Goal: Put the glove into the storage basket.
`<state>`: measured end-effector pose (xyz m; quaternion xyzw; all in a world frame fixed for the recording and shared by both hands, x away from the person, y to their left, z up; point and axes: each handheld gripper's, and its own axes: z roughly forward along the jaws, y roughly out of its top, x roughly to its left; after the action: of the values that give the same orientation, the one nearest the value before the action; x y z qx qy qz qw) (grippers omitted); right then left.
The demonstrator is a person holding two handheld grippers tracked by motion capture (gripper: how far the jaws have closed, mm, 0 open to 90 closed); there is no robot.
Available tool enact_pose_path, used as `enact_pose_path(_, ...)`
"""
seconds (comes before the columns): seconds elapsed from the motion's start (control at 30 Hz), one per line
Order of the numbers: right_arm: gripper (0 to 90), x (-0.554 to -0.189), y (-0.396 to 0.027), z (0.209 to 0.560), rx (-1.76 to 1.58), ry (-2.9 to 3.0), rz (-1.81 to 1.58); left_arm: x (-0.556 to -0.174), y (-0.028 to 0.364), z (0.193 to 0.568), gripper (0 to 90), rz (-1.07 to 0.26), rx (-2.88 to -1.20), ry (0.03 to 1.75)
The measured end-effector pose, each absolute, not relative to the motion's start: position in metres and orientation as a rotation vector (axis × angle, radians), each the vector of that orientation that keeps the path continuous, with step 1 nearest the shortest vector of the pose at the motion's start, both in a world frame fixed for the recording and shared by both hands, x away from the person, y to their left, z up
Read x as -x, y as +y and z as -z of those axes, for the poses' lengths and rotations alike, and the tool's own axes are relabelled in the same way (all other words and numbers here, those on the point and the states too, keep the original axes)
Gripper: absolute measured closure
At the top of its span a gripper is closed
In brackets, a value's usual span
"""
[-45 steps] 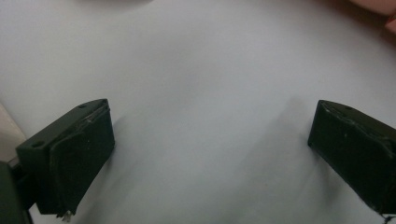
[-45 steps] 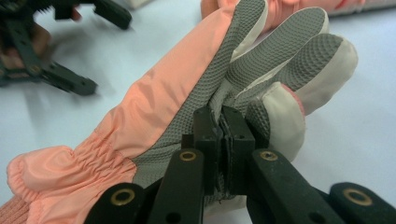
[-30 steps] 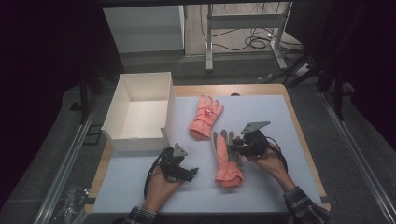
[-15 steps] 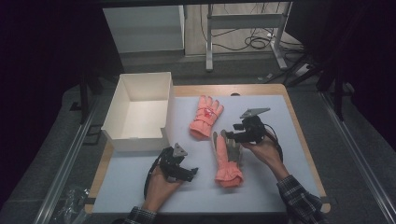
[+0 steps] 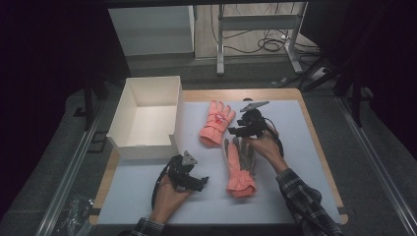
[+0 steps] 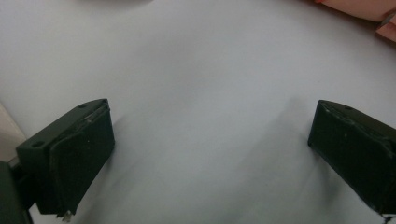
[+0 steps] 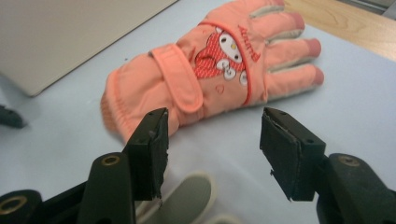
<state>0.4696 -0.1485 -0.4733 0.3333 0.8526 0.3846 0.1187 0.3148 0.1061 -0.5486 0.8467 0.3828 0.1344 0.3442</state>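
Observation:
Two salmon-pink gloves lie on the pale mat. The far glove (image 5: 216, 122) (image 7: 219, 65) lies back up and bears a cartoon patch and a wrist strap. The near glove (image 5: 239, 163) lies palm up, its grey fingers (image 7: 191, 193) pointing away from the person. My right gripper (image 5: 235, 131) (image 7: 212, 149) hovers open above the near glove's fingertips, aimed at the far glove's cuff. My left gripper (image 5: 196, 183) (image 6: 210, 154) rests open on bare mat, left of the near glove's cuff, with nothing between its jaws.
An open white box (image 5: 145, 118) stands at the mat's back left, its side wall (image 7: 60, 37) close to the far glove. The wooden table edge (image 5: 319, 147) frames the mat (image 5: 305, 128). Floor cables and a metal stand lie beyond the table.
The right gripper has moved away from the near glove's middle toward the far glove, rising slightly. The left gripper and both gloves have stayed put.

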Motion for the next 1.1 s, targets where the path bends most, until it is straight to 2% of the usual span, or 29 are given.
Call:
enact_pose_path(0.6,36.0,-0.523,-0.106,0.488,-1.123,2.425,-1.106,-0.315,0.106,0.549,0.4,-0.349,-2.195,0.993)
enact_pose_path(0.9,34.8,-0.535,-0.093,0.503,-1.16,2.457,-1.032,-0.315,0.106,0.549,0.4,-0.349,-2.196,0.993)
enact_pose_path(1.03,45.5,-0.537,-0.092,0.509,-1.178,2.484,-0.997,-0.315,0.106,0.549,0.4,-0.349,-2.196,0.993)
enact_pose_path(1.1,64.2,-0.535,-0.093,0.51,-1.191,2.514,-1.013,-0.315,0.106,0.549,0.4,-0.349,-2.196,0.993)
